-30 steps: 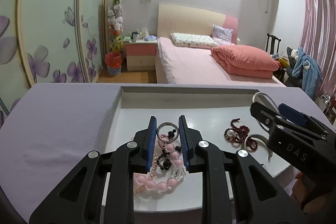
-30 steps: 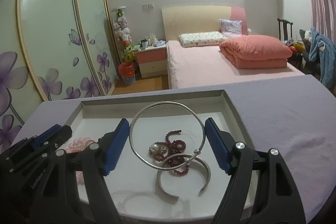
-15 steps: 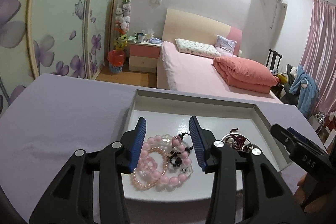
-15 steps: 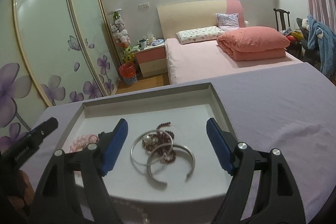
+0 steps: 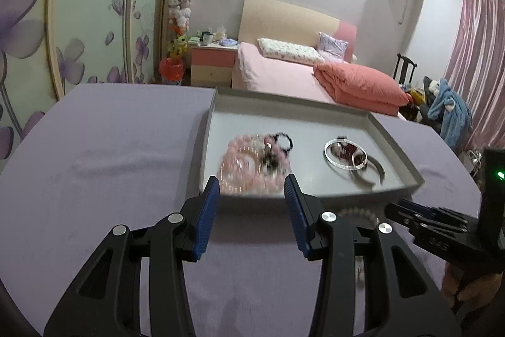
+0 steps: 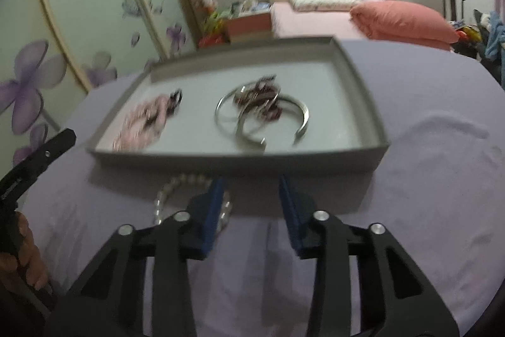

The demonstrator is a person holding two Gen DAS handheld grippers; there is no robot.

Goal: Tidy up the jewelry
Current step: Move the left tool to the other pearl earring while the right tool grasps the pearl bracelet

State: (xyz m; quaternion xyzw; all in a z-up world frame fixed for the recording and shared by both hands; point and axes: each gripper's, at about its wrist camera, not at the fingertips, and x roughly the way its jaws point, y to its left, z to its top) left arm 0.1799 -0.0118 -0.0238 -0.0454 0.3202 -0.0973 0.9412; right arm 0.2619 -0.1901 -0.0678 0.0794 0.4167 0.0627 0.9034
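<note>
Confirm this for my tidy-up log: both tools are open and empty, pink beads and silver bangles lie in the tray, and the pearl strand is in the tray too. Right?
One slip: the pearl strand is not in the tray; the right wrist view shows it on the purple cloth just before the tray's near wall. The rest holds: left tool and right tool open and empty, pink beads and silver bangles inside.

Light: dim room, bright glare on the far ceiling.
Blur: heavy motion smear in the right wrist view; pink beads [image 5: 252, 166] smeared in the left.
Shadow: soft beneath the tray [image 6: 240, 157] near edge.
Edges: fisheye bending, dark corners.
</note>
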